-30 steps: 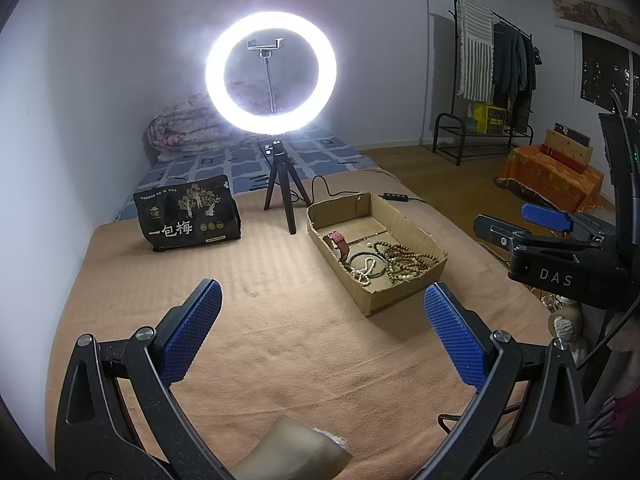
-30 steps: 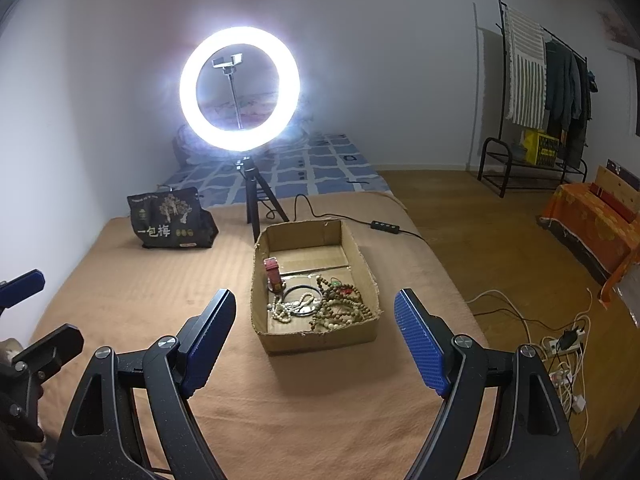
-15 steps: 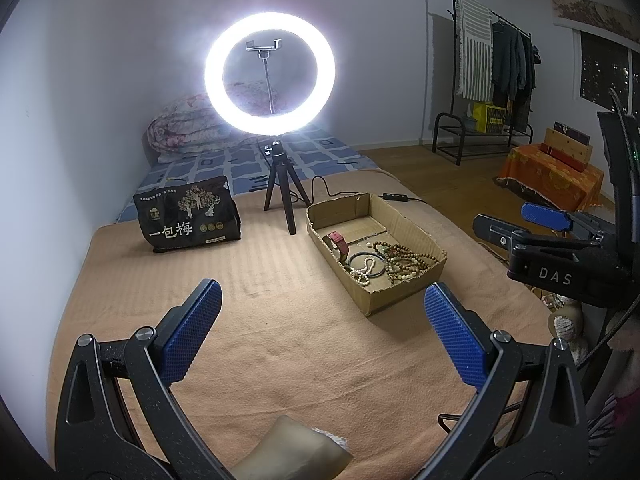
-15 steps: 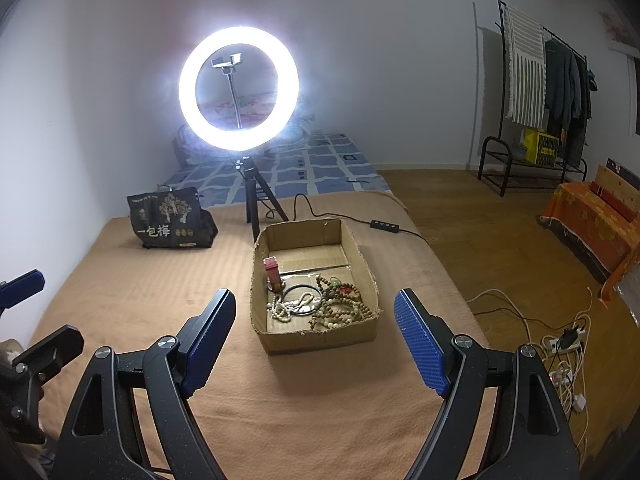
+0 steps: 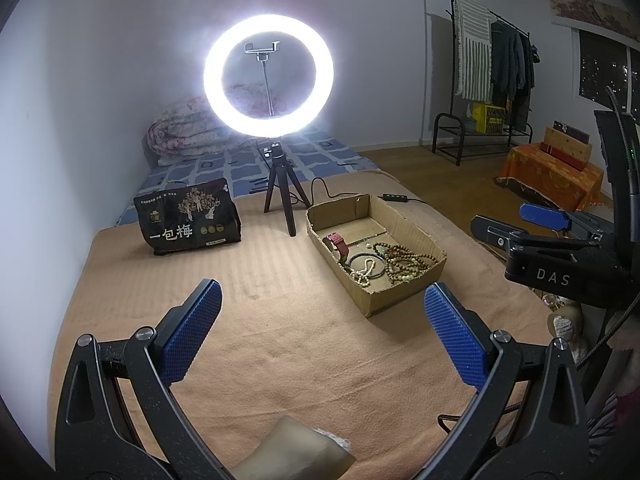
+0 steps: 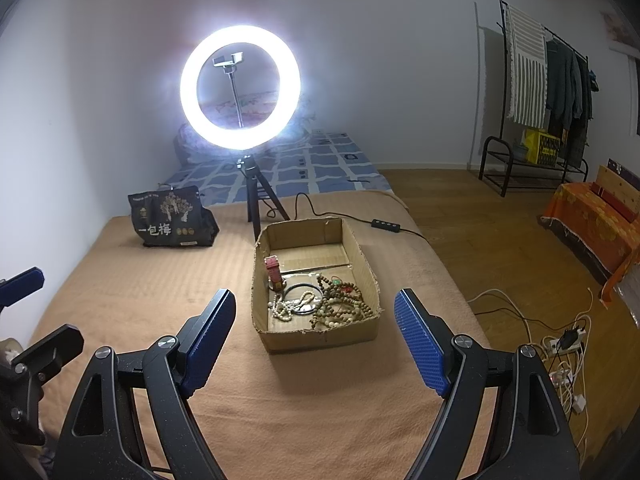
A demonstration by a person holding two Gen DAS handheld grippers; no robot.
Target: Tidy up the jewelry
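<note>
On the tan blanket (image 6: 120,280), a black printed bag (image 6: 170,218) sits at the left, with the lit ring light (image 6: 240,88) on its tripod beside it. The left gripper (image 5: 320,328) hovers wide open, holding nothing. Ahead of the right gripper (image 6: 316,332), equally spread and empty, the cardboard box (image 6: 316,334) holds the jewelry (image 6: 340,304): beads, a dark bangle, and what may be a red-strapped watch (image 6: 273,270).

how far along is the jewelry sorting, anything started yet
Nothing looks done: the pink-strapped watch, black ring bangle, white bead string and brown wooden bead strands lie jumbled in the open cardboard box. Nothing is in hand: the left gripper and right gripper are open, short of the box. All the sorting is left.
</note>
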